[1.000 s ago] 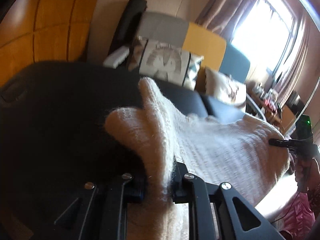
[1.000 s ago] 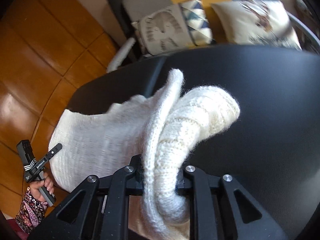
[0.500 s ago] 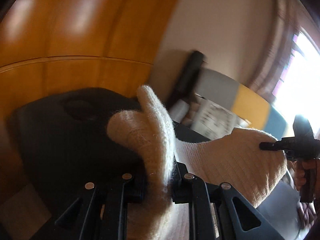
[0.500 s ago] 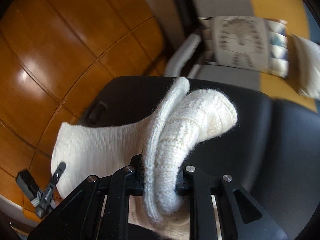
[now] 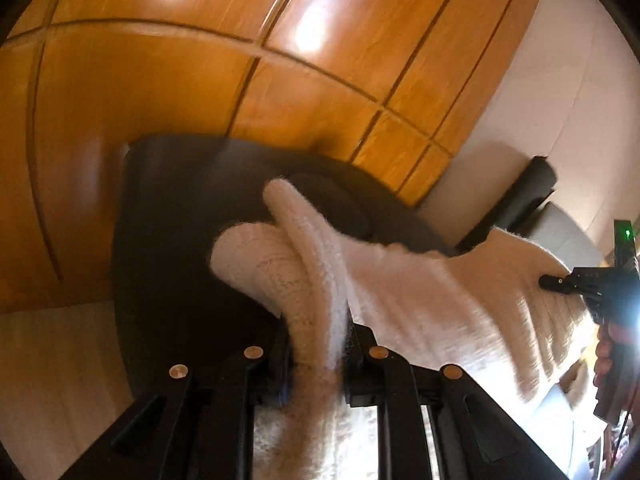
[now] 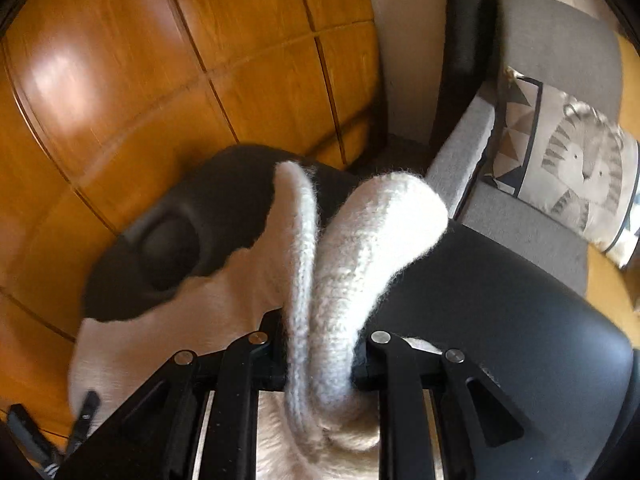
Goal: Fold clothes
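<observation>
Left tongs (image 5: 318, 354) clenched on cream knit sweater (image 5: 440, 304), right tongs (image 6: 320, 354) gripping its bunched ribbed edge, sweater stretched between them above black surface (image 6: 500, 300), no containers visible.

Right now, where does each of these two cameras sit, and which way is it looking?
Left wrist: sits on the left gripper, looking along its fingers at the cream knit garment they pinch; the right gripper and a hand show.
Right wrist: sits on the right gripper, also clamping the garment; the left gripper shows.
Shared: the garment, the black surface, the wooden panelling.
</observation>
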The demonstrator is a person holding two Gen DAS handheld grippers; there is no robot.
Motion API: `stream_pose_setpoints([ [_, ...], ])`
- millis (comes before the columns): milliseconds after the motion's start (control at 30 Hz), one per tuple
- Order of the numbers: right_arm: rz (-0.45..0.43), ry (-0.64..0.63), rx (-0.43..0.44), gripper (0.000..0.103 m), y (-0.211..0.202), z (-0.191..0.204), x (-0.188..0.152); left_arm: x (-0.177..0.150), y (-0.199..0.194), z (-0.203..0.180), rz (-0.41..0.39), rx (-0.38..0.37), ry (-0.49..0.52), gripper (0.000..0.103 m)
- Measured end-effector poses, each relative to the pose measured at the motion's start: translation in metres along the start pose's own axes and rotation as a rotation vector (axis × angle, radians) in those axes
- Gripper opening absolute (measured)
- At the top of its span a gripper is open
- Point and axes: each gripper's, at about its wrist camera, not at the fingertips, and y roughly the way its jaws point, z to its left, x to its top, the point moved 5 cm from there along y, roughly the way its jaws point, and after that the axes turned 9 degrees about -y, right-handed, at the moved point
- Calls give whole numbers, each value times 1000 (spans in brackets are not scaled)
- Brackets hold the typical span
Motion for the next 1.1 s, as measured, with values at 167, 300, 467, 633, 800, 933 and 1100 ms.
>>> stream_pose_setpoints([
  [167,83,46,-51,43,24,-17,-22,4,15,11,38,31,-21,26],
  [300,-38,199,-43,44,-10,-57,-32,3,15,19,66,18,-68,30],
  [467,-88,249,-56,52,-55,-90,-57,-3,-11,32,96,8,-142,34],
  [633,-83,225,-18,52,-91,-96,-103,-15,-53,34,67,20,-134,34],
  [800,-41,234,89,52,-117,-75,-159,-34,-81,27,96,42,-97,34],
  [933,-40,195,120,52,-139,-39,-192,-60,-109,15,148,67,-42,34],
  [1100,-60,68,67,94,-169,14,-214,-75,-145,-15,117,147,87,34],
])
